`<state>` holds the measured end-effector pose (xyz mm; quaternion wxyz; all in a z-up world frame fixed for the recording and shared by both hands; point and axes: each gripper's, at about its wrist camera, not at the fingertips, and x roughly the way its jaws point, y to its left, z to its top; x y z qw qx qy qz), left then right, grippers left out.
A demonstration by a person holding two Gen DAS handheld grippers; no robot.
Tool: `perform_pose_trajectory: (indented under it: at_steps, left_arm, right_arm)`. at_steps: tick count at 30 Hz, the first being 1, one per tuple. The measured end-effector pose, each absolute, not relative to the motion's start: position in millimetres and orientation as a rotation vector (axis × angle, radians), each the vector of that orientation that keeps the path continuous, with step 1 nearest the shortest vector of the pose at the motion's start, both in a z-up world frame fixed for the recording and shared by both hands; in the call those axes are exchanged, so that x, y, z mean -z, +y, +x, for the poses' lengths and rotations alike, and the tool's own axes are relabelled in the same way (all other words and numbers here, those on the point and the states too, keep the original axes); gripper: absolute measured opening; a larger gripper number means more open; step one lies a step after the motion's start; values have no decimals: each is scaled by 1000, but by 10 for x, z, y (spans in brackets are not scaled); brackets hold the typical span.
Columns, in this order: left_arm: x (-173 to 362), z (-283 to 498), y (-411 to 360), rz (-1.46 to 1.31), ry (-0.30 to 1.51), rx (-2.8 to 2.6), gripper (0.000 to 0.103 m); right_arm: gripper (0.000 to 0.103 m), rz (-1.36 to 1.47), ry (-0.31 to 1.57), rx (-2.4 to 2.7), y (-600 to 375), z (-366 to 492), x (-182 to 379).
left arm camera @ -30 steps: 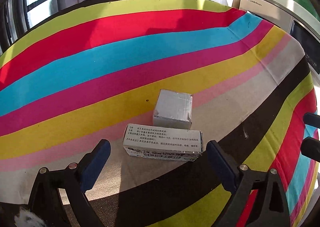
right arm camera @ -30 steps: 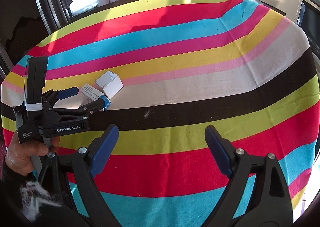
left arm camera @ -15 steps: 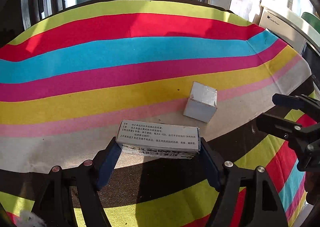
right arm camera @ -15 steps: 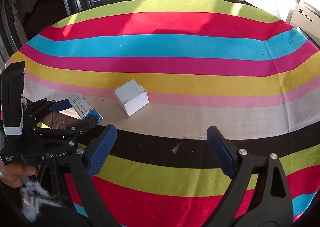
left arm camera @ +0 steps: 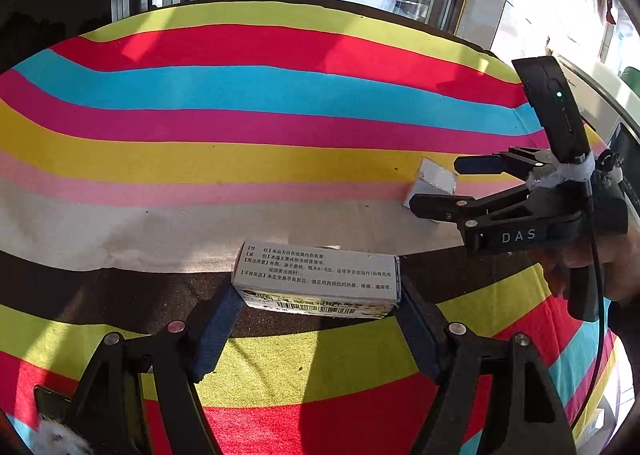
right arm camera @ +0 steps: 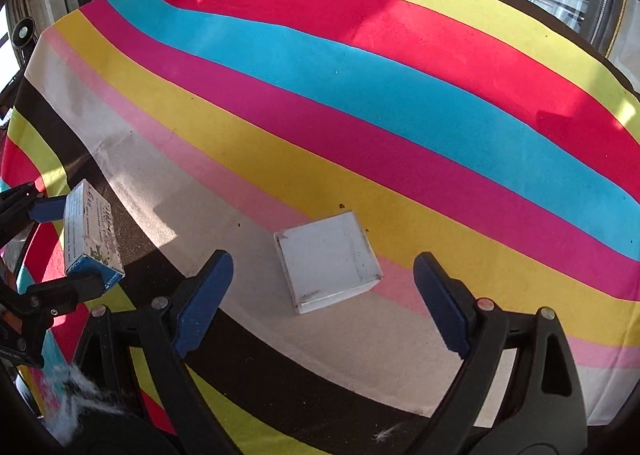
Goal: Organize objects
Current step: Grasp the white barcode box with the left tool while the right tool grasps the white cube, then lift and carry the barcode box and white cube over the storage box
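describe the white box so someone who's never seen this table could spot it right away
Start from the striped tablecloth and follow the pale pink and off-white stripes. The white box lies there flat, ahead of the open right gripper and between its fingers, untouched. It is squarish and plain white, while the printed carton in the left gripper is long with text and a barcode.

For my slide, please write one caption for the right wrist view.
Open right gripper poised over small white box on striped cloth.
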<state>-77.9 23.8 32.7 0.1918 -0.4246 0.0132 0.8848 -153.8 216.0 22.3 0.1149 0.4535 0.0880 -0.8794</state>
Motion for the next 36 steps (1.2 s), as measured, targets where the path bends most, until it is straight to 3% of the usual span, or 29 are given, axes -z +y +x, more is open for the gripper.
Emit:
perform_pose_trajectory:
  at_steps: [2, 7, 19, 36]
  left_arm:
    - [-326, -764, 225, -1192, 27, -2487, 76]
    - [-340, -704, 131, -1190, -2, -2498, 76]
    - [-429, -515, 203, -1158, -11, -2472, 76]
    - [-554, 502, 1048, -1072, 76, -2261, 76]
  right_arm:
    - [89, 1339, 263, 2563, 2156, -1609, -179]
    - [59, 1408, 251, 2534, 2155, -1713, -84]
    - [58, 1392, 114, 2638, 2198, -1298, -249]
    - [58, 1475, -12, 2814, 2593, 439, -504]
